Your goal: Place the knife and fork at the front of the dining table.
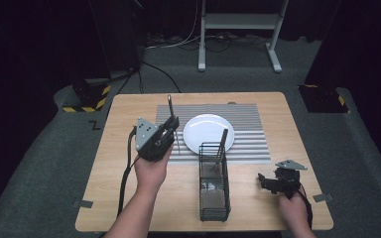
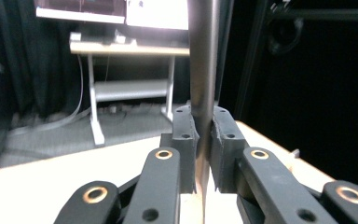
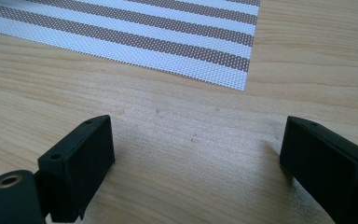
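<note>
wire basket (image 1: 214, 198): one utensil (image 1: 222, 145) | left gripper (image 1: 171, 125): clamps metal utensil (image 2: 203, 70)

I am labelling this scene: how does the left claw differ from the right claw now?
The left claw is shut on a metal utensil, held upright; the right claw is open and holds nothing. The left is raised beside the white plate; the right sits low over the bare table. Both have black jaws.

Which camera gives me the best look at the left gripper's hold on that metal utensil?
The left gripper view: both pads clamp the metal utensil handle close up. The high view shows the left gripper holding it upright beside the plate, small and distant. The right gripper view looks at the table.
</note>
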